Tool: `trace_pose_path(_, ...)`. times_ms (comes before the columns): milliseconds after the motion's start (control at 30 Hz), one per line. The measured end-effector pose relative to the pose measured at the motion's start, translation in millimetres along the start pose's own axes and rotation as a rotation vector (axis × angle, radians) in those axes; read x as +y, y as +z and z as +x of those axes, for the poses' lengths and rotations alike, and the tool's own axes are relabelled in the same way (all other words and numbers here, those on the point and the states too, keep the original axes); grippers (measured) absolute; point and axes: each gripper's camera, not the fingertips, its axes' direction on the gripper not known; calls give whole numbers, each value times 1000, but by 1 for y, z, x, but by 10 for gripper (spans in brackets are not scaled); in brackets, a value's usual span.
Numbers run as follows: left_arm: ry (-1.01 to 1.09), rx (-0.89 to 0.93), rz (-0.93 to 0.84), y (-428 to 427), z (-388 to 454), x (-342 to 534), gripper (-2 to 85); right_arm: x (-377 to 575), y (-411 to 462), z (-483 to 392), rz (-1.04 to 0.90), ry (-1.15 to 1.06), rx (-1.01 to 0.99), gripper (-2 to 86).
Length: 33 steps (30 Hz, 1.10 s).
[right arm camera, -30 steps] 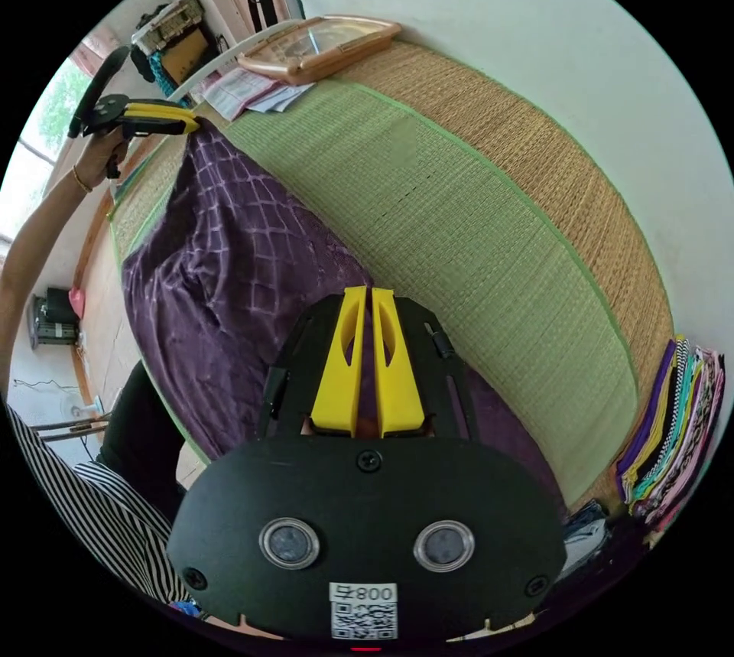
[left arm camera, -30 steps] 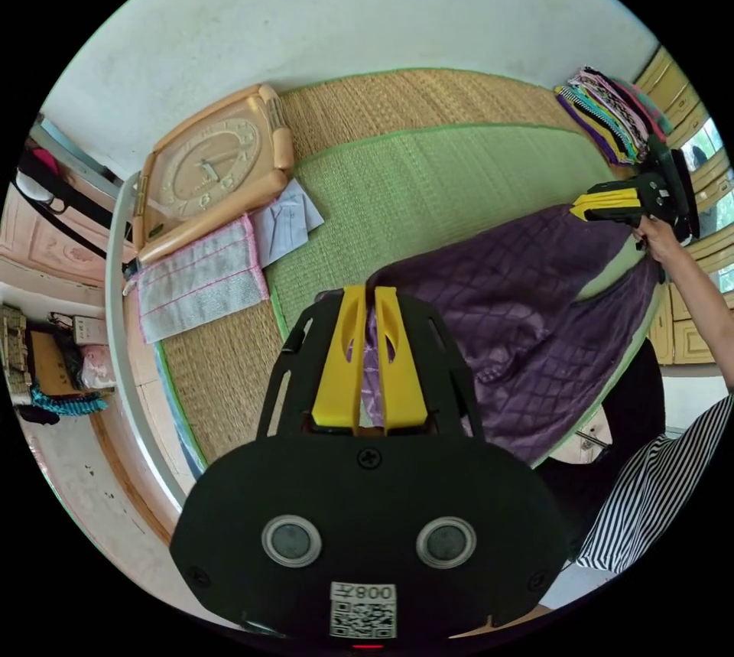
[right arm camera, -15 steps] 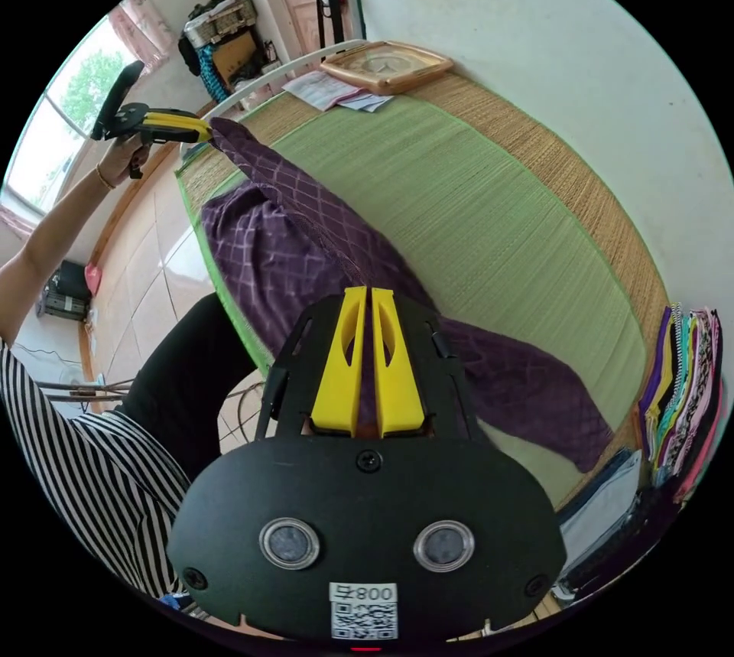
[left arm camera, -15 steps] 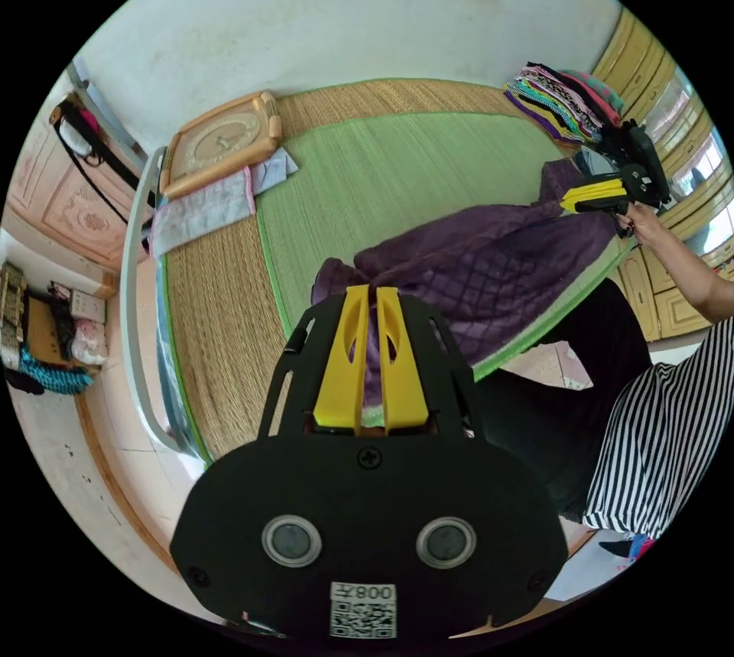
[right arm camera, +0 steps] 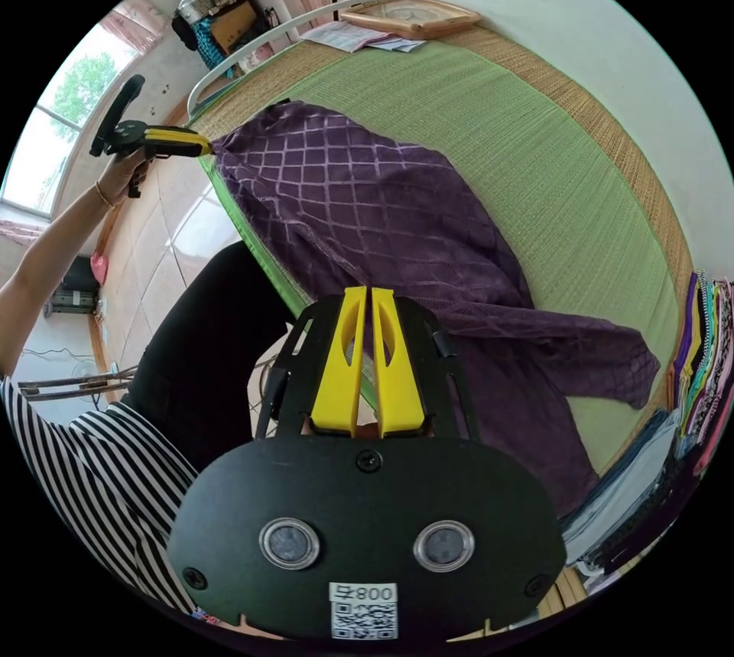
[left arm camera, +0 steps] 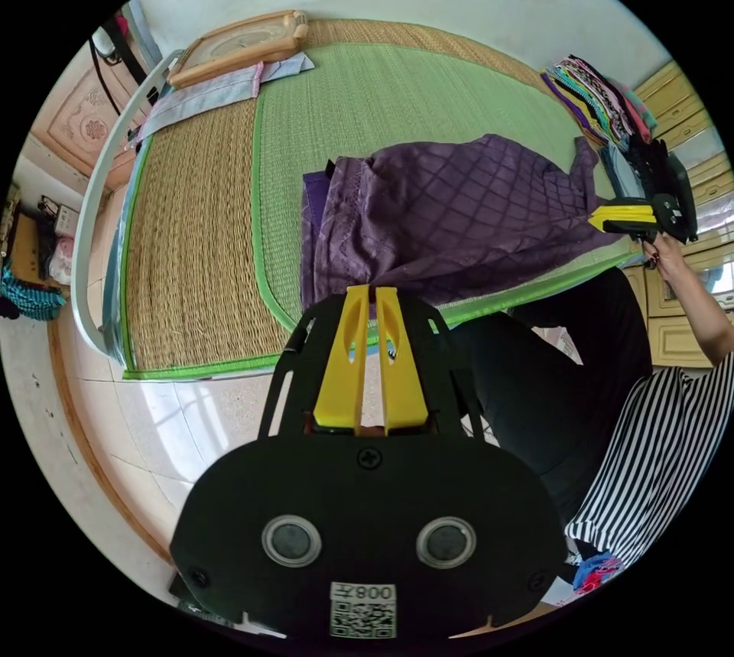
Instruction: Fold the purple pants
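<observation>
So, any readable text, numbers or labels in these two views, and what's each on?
Nothing reads reliably.
Sticker on the left gripper body: code square plus a short line of characters, too unclear to quote.
The right gripper carries the same kind of sticker: also unclear.
Clock face: numerals too small.
Papers beside the clock: print blurred.
Purple pants: no visible text.

1. A green woven mat (left arm camera: 397,95) covers the bed.
2. A wooden wall clock (left arm camera: 233,49) lies at the mat's head corner, papers (right arm camera: 348,36) beside it.
3. Stacked colourful folded clothes (left arm camera: 600,106) sit at the opposite end.
</observation>
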Motion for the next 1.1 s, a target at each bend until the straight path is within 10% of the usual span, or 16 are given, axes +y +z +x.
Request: trace_pose_path(1100,-204,313,201,108,-103,65,68,33,170,10,-17,185,-384,26)
